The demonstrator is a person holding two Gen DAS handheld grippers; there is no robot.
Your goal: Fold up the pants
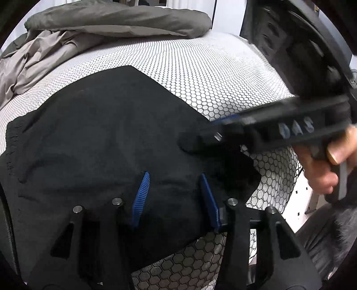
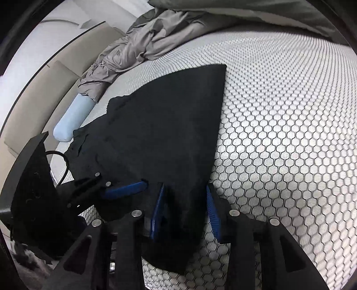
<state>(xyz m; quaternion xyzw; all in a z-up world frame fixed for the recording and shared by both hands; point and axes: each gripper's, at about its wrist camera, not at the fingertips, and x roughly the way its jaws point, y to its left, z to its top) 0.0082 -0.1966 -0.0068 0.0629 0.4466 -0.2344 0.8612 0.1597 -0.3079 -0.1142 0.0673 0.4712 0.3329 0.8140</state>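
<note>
Black pants (image 1: 107, 133) lie folded and flat on the honeycomb-patterned mattress (image 1: 212, 73). In the left wrist view my left gripper (image 1: 174, 174) hovers over the near end of the pants, its blue pads (image 1: 140, 198) spread apart with nothing pinched. My right gripper (image 1: 200, 138), blurred, reaches in from the right over the pants' right edge. In the right wrist view my right gripper (image 2: 185, 186) straddles the narrow near end of the pants (image 2: 169, 116); its pads (image 2: 213, 212) stand apart and the cloth lies loosely between them. The left gripper's blue finger (image 2: 125, 189) shows at the left.
A crumpled grey duvet (image 1: 44, 53) and a grey pillow (image 1: 120, 20) lie at the far side of the mattress. A light blue roll (image 2: 71, 120) sits at the mattress's left edge beside a beige panel (image 2: 44, 89). A person's hand (image 1: 323, 165) holds the right gripper's handle.
</note>
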